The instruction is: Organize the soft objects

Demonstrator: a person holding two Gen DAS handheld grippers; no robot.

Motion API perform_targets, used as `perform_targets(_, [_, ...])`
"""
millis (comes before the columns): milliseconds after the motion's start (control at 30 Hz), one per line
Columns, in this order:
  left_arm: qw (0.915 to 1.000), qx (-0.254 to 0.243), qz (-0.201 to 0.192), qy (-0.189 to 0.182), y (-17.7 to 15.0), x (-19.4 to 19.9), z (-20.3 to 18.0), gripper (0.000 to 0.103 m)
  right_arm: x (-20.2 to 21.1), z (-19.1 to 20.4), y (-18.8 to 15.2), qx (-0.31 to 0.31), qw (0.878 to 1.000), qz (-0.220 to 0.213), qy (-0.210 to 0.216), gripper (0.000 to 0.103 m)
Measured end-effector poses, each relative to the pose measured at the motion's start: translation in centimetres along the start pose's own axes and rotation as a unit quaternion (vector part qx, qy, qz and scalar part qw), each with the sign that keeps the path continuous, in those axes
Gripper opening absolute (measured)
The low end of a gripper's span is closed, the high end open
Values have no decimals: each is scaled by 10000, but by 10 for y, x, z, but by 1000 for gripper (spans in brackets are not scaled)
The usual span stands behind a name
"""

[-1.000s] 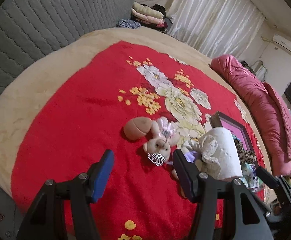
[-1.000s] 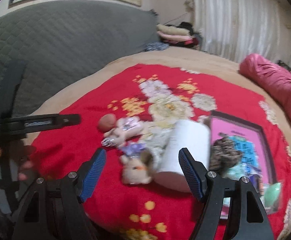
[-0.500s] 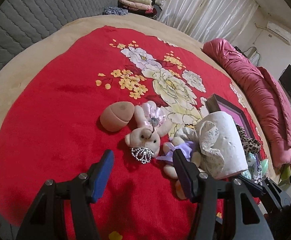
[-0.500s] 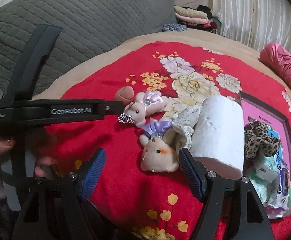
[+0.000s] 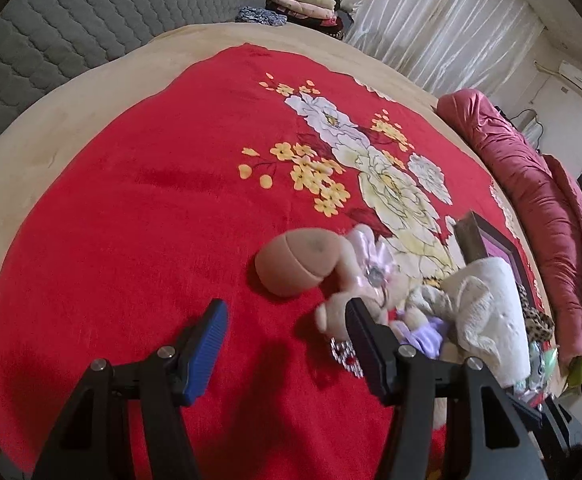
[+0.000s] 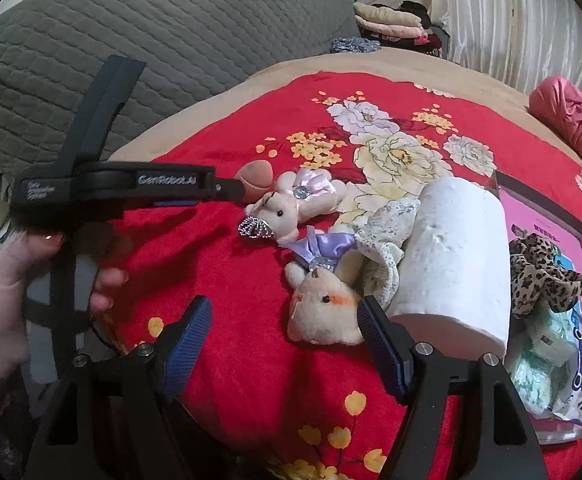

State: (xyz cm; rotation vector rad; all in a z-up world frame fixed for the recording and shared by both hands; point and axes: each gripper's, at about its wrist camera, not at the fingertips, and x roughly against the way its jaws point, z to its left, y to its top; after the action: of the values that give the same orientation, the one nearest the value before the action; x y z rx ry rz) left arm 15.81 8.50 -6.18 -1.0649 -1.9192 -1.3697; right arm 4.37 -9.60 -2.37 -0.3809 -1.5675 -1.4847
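- Left gripper is being held open — empty, over the blanket.
- Right gripper is being held open — a plush bear is lying between its fingers, untouched.

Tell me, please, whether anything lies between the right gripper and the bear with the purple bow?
Nothing visible does. The right gripper hangs open just short of the purple-bow bear, with only bare red blanket between them. The paper roll and a lacy cloth crowd the bear's right side, close to the right jaw.
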Motion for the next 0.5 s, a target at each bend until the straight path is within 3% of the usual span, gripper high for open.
perform_targets(367, [9996, -278, 90, 53, 20, -31, -4, 61, -8, 0, -1, -10, 10000, 79, 20, 76])
perform_targets(500, [9996, -260, 63, 11, 22, -37, -4, 54, -11, -1, -1, -80, 9999, 74, 15, 76])
